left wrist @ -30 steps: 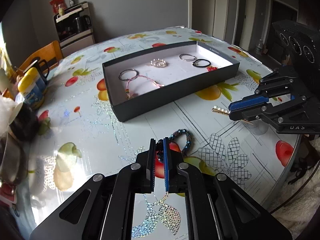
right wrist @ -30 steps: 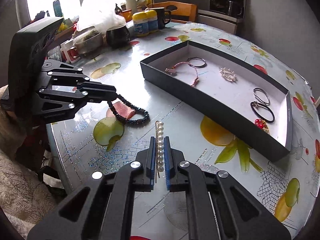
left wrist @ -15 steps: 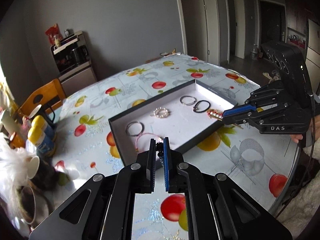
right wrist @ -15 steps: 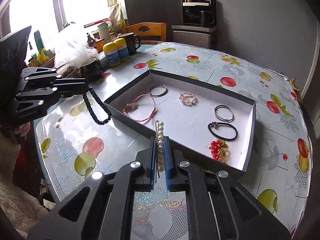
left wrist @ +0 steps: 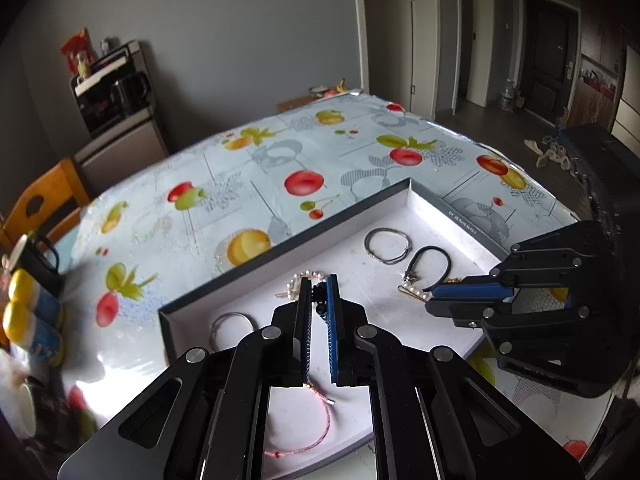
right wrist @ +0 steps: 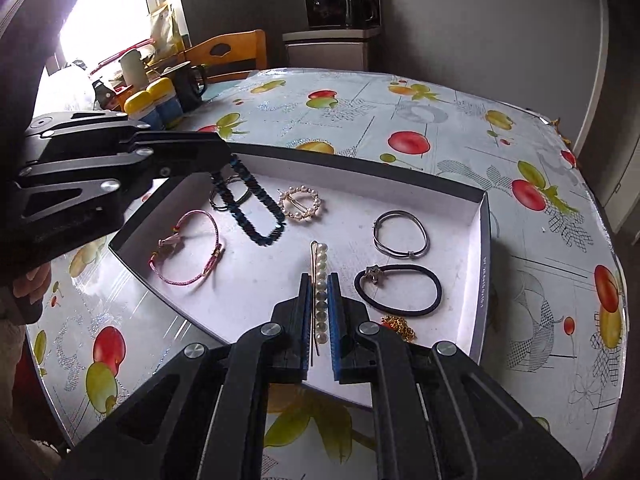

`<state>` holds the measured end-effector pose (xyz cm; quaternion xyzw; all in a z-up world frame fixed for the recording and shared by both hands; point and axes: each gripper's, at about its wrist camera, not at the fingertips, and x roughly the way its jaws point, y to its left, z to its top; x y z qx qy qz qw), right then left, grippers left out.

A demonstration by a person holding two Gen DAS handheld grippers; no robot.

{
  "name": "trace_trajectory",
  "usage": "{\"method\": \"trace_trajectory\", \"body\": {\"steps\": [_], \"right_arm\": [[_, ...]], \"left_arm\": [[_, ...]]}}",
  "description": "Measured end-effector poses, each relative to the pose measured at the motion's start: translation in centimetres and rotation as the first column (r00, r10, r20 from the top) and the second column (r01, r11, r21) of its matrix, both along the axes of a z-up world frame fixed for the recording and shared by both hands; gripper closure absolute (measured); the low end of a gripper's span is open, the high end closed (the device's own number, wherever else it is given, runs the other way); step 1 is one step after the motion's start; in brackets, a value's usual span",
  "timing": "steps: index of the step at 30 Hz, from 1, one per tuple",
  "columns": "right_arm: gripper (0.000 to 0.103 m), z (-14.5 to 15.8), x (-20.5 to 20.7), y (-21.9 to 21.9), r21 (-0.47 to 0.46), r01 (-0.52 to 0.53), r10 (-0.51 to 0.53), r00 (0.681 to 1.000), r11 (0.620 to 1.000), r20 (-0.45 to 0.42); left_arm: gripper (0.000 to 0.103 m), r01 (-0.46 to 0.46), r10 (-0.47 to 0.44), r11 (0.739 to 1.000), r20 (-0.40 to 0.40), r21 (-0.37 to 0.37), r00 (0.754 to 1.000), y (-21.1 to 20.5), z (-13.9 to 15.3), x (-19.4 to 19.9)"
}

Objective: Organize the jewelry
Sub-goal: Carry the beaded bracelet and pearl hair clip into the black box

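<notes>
A dark box with a white floor (right wrist: 482, 248) (left wrist: 424, 200) sits on the table. My left gripper (left wrist: 319, 294) is shut on a dark beaded bracelet (right wrist: 250, 212), which hangs over the box's left half. My right gripper (right wrist: 320, 280) is shut on a pearl hair clip (right wrist: 321, 276) and holds it above the box floor; the clip also shows in the left wrist view (left wrist: 414, 291). In the box lie a pink cord bracelet (right wrist: 188, 252), a pearl ring brooch (right wrist: 300, 204), a silver bangle (right wrist: 400, 234), a black hair tie (right wrist: 400, 290) and a gold chain (right wrist: 398, 326).
The table wears a fruit-print cloth (right wrist: 440, 120). Yellow-capped bottles (right wrist: 154, 102), a black mug (right wrist: 190, 82) and clutter stand at its far left. A wooden chair (right wrist: 228, 54) and a cabinet with a coffee maker (right wrist: 336, 12) stand beyond.
Both grippers have moved from above the table to over the box, each carrying its piece. The beaded bracelet and the pearl clip now hang above the box floor.
</notes>
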<state>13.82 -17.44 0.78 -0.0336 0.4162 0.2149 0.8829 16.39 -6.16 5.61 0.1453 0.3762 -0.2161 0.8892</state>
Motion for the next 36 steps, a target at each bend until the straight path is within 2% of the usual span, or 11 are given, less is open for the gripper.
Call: {"method": "trace_trajectory", "body": {"steps": [4, 8, 15, 20, 28, 36], "right_arm": [[0.095, -0.7, 0.4, 0.2, -0.008, 0.010, -0.010, 0.999, 1.000, -0.032], [0.095, -1.0, 0.8, 0.5, -0.015, 0.016, -0.017, 0.999, 1.000, -0.046], [0.095, -1.7, 1.5, 0.8, -0.015, 0.023, -0.024, 0.996, 1.000, -0.084], [0.095, -1.4, 1.1, 0.4, -0.012, 0.028, -0.029, 0.997, 1.000, -0.075], [0.095, -1.8, 1.5, 0.5, -0.025, 0.039, -0.041, 0.996, 0.999, -0.082], [0.095, -2.2, 2.0, 0.8, -0.001, 0.039, -0.039, 0.994, 0.999, -0.103]], "left_arm": [[0.096, -0.045, 0.047, 0.998, -0.064, 0.040, 0.997, 0.4, -3.0, 1.4], [0.096, -0.058, 0.061, 0.998, -0.092, 0.040, 0.994, 1.1, -4.3, 1.4], [0.096, -0.018, 0.021, 0.999, -0.115, 0.031, 0.993, 0.6, -4.8, 0.3], [0.096, 0.001, -0.001, 1.000, -0.127, 0.000, 0.992, 0.2, -4.7, -1.0], [0.096, -0.009, 0.013, 0.999, -0.118, 0.032, 0.993, -0.1, -5.2, -1.6], [0.096, -0.005, 0.004, 1.000, -0.136, -0.004, 0.991, 0.2, -5.3, -1.8]]}}
